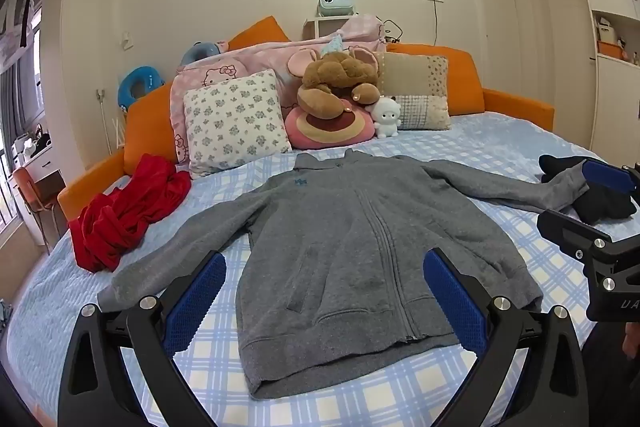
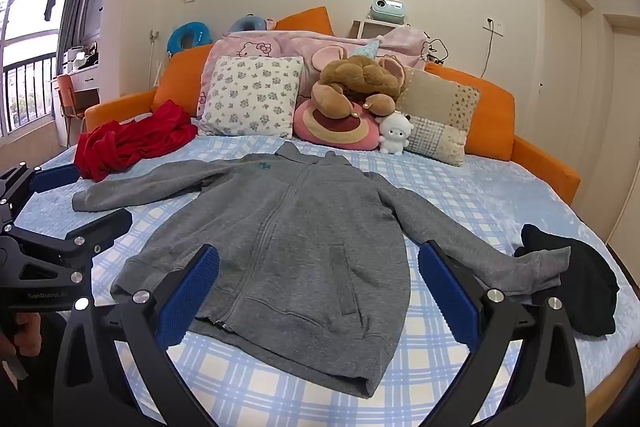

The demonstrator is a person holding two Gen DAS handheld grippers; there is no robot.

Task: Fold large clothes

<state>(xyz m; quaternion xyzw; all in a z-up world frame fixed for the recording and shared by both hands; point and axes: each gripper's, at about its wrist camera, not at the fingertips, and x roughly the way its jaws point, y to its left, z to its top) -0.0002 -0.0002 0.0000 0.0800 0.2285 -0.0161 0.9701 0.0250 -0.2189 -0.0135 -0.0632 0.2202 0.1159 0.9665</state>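
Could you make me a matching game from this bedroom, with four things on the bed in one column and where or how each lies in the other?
Things:
1. grey zip jacket
2. red garment
3. black garment
4. white plush toy

States:
A. crumpled near the floral pillow
B. standing by the pink round cushion
C. spread flat, sleeves out
D. bunched under a sleeve cuff

Pairs: 1-C, 2-A, 3-D, 4-B

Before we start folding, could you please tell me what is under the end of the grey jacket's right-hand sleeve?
The grey jacket sleeve cuff lies on a black garment; the part beneath the cuff is hidden.
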